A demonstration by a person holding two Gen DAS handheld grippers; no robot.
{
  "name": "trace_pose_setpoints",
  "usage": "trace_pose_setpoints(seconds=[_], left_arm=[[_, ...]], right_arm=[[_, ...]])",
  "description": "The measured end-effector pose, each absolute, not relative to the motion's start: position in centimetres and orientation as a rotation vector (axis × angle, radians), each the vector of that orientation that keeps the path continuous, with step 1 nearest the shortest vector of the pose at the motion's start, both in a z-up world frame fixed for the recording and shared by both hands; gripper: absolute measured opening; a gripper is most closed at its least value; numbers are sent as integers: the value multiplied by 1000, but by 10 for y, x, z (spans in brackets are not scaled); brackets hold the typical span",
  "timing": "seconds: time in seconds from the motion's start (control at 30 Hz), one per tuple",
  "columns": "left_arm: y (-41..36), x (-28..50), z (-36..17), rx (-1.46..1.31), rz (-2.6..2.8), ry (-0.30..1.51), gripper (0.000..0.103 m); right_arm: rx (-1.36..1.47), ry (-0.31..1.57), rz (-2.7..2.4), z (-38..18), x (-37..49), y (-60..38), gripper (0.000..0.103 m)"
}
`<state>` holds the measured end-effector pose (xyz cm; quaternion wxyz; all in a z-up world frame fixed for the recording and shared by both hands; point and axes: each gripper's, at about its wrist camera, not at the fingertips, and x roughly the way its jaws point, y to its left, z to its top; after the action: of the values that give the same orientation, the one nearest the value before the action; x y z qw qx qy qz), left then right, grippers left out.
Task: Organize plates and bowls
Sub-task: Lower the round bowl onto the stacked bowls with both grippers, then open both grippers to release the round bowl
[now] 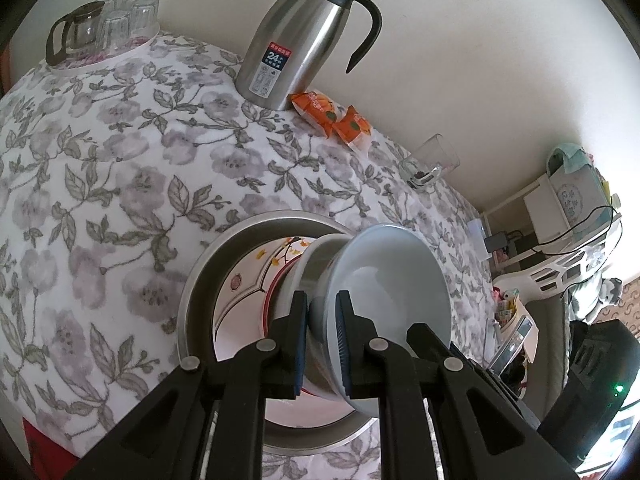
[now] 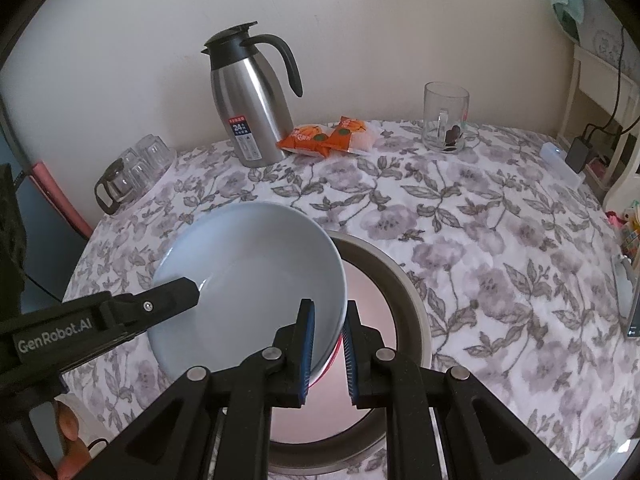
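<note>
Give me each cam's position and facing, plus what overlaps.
Left wrist: on the left gripper, looking down along its fingers, clamped on the grey-blue bowl rim above the steel basin.
Right wrist: on the right gripper, same downward tilt, clamped on the bowl's opposite rim; the left gripper and a hand show at left.
Shared: bowl, basin, thermos jug, floral tablecloth.

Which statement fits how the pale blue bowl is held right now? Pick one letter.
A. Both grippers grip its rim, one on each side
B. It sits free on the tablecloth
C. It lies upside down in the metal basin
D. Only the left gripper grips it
A: the left gripper and the right gripper each have their jaws clamped on the rim of the pale blue bowl, tilted above the metal basin.
</note>
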<state>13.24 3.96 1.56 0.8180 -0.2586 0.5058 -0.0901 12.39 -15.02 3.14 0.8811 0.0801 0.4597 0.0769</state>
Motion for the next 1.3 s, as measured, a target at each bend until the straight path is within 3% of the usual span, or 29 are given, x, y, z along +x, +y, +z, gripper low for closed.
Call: trace_pose_setpoints(seconds=[1.3], left_arm=[[52, 104, 61, -484, -204, 940, 22]], right_arm=[[148, 909, 155, 46, 115, -155, 15]])
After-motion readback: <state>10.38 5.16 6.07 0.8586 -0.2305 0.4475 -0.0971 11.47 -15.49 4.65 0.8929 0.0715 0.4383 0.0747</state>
